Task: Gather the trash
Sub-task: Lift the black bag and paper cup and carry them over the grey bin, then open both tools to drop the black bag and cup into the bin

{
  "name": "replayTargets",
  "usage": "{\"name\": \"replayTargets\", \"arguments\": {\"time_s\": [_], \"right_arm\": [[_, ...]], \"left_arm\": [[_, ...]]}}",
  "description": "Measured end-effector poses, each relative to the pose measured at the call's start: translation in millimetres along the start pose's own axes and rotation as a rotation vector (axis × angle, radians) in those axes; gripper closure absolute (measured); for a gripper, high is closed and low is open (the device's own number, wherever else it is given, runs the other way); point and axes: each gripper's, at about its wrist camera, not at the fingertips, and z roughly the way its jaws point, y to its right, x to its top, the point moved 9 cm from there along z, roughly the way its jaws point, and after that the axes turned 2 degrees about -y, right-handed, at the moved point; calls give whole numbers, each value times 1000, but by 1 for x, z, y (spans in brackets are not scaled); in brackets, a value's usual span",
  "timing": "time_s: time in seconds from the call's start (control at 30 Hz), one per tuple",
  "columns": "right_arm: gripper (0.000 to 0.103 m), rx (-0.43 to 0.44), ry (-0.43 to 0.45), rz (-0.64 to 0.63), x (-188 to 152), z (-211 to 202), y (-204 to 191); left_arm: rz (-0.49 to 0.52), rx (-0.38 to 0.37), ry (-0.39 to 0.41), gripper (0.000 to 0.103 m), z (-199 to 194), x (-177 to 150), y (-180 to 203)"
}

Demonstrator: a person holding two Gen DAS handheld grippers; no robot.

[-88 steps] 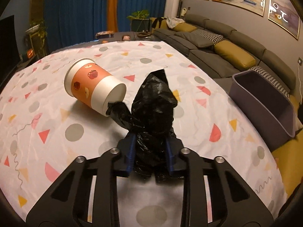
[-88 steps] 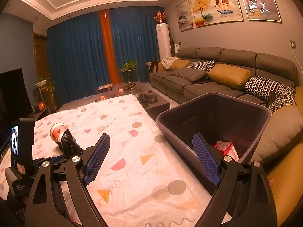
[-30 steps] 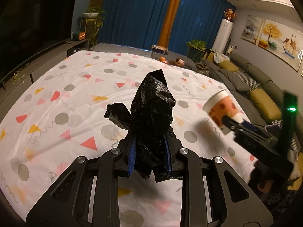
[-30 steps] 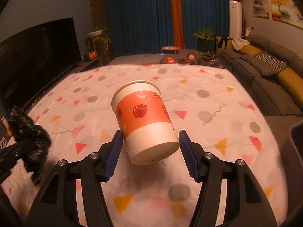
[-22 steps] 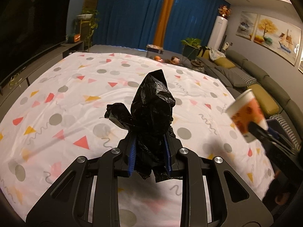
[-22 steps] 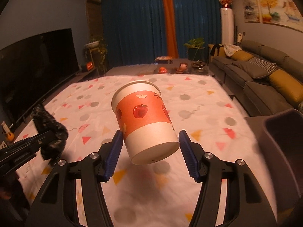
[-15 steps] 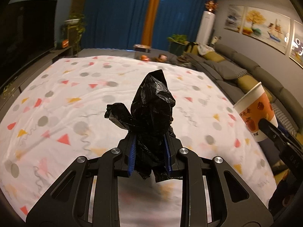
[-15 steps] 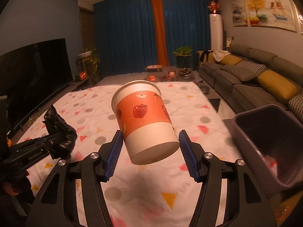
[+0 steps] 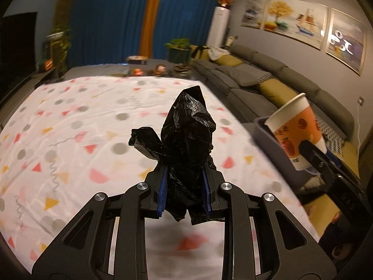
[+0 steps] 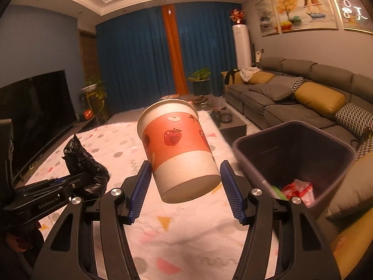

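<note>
My left gripper (image 9: 184, 186) is shut on a crumpled black plastic bag (image 9: 186, 135) and holds it above the patterned sheet (image 9: 70, 121). My right gripper (image 10: 184, 186) is shut on an orange and white paper cup (image 10: 178, 147) with apple prints, held in the air to the left of the grey trash bin (image 10: 300, 128). The bin holds some red and white trash (image 10: 296, 190). In the left wrist view the cup (image 9: 296, 135) and right gripper show at the right, in front of the bin (image 9: 262, 128). The bag and left gripper show at the left in the right wrist view (image 10: 81, 161).
A grey sofa (image 10: 291, 93) with yellow cushions runs along the right wall behind the bin. A dark TV (image 10: 35, 107) stands at the left. Blue curtains, plants and a low table with small items (image 9: 149, 70) lie beyond the sheet's far edge.
Both grippers have swung right toward the bin with their loads. The cup has gone from over the sheet to beside the bin's rim, and the bin's inside has come into the right wrist view.
</note>
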Motion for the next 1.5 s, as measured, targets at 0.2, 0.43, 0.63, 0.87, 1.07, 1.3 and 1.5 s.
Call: {"name": "replayTargets", "arguments": {"time_s": [0.2,0.43,0.63,0.87,1.07,1.3,1.5], "right_arm": [[43,-86,39,81,6,-17,57],[43,-219,81,172,18,-26,123],[43,-263,82,266,12,-22,165],[43,-285,52,306,2,-9,190],[42,-297,31,332,-3,3,200],[33,-311,32,317,-3,-2,196],[13,-396,63,187,-2,-28,170]], "left_arm": [[92,-108,39,79,6,22,75],[175,-230,49,79,39,39,156],[248,-276,20,79,85,39,202],[264,-328,-25,79,120,31,220],[291,-365,-72,39,136,13,224],[255,-300,-44,15,129,14,197],[192,-166,41,6,88,19,154]]}}
